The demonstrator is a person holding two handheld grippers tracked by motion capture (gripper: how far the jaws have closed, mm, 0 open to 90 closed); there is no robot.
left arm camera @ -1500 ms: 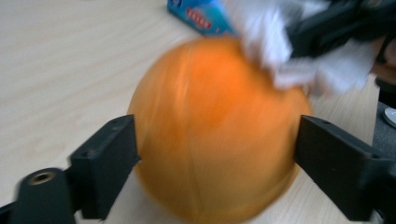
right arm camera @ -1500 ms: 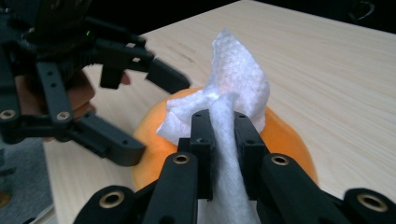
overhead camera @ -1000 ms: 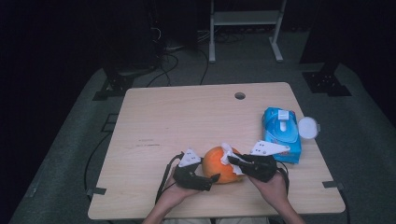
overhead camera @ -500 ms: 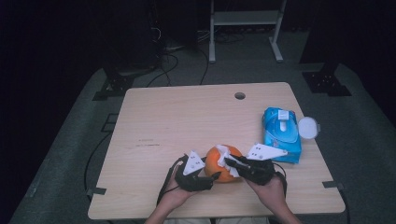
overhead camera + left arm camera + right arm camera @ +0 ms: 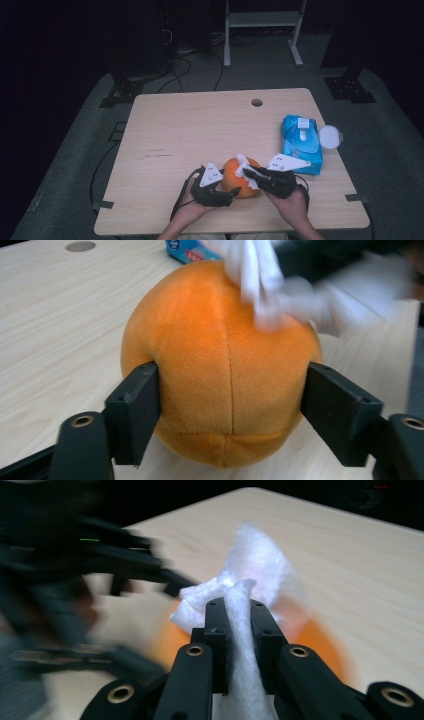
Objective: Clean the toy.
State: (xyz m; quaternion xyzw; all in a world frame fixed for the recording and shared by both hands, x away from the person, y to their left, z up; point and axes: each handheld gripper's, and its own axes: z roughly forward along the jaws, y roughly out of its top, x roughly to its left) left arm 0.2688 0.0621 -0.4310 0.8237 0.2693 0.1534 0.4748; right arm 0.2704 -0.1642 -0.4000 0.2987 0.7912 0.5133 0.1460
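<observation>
Plush orange ball (image 5: 220, 375) sits on the table (image 5: 190, 130), close to the edge where the person is, and it is being wiped with a white wipe (image 5: 247, 575). The wipe lies on the top of the ball, on the side away from the left claw. I think the cleaning is in the middle: the wipe is out of its pack and on the ball, but most of the orange fur shows no wipe on it. I cannot tell which parts are already clean. The sides and the front probably need a rub too.

The left claw (image 5: 227, 405) is open as wide as the ball. Its two black jaws press on the ball's two sides, low down, and hold it in place so it cannot roll. In the high view this left claw (image 5: 220, 192) sits just beside the ball on its left.

The right claw (image 5: 235, 625) is squeezed tight on the wipe. A strip of the wipe runs between its jaws, and a bunched end sticks out past the tips onto the ball. The picture is blurry there, so I think it is moving.

Farther right on the table lies a blue wipe pack (image 5: 301, 145), with a round white lid (image 5: 330, 136) just beside it. A small round hole (image 5: 257, 102) is near the far edge.
</observation>
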